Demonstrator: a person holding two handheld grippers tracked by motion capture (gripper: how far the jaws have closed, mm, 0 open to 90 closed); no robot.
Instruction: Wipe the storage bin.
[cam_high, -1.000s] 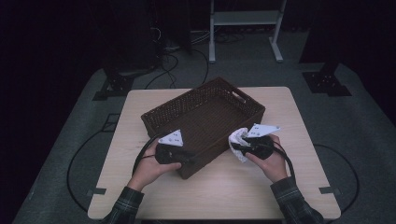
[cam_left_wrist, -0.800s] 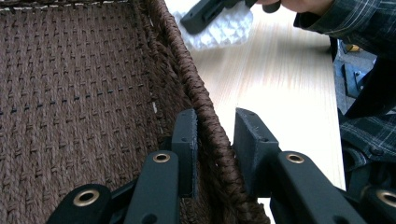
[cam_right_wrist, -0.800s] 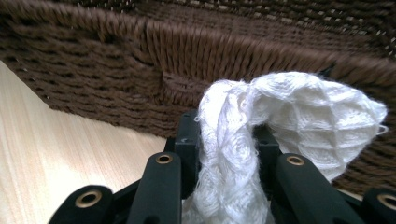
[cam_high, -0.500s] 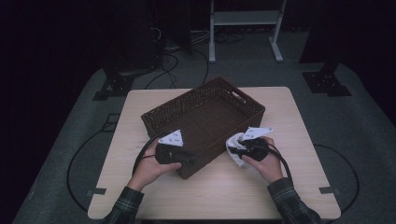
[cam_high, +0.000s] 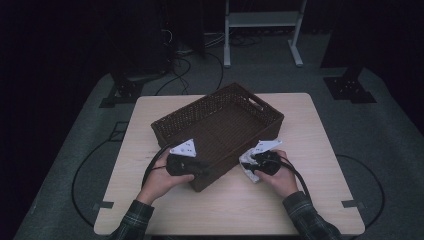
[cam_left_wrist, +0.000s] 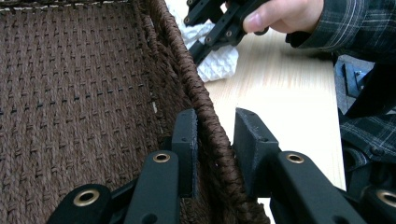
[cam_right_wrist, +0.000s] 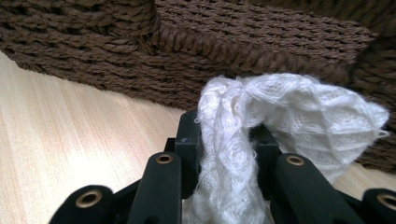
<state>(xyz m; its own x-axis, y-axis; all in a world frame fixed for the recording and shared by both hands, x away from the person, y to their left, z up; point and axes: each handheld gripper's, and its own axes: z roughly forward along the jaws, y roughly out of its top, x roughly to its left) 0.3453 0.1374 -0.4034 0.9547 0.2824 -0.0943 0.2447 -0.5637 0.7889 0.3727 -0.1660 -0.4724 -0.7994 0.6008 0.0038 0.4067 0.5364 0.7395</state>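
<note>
A dark brown woven basket (cam_high: 220, 125) sits at an angle on the light wooden table (cam_high: 310, 130). My left gripper (cam_high: 201, 170) is shut on the basket's near rim (cam_left_wrist: 205, 112), with one jaw inside the wall and one outside. My right gripper (cam_high: 250, 167) is shut on a white knitted cloth (cam_right_wrist: 289, 112), low over the table just outside the basket's near right wall (cam_right_wrist: 233, 42). The cloth (cam_high: 248, 172) bunches up between the pads and hangs out to one side. In the left gripper view, the right gripper (cam_left_wrist: 205, 42) and the cloth (cam_left_wrist: 219, 63) show beyond the rim.
The basket's inside (cam_left_wrist: 74, 102) looks bare where I see it. Bare table lies to the right of the basket and in front of it (cam_high: 230, 210). A white metal stand (cam_high: 260, 25) and cables (cam_high: 185, 55) are on the dark floor behind the table.
My right gripper has come down towards the table with the cloth and shifted slightly nearer the basket's wall. The left gripper and the basket have stayed where they were.
</note>
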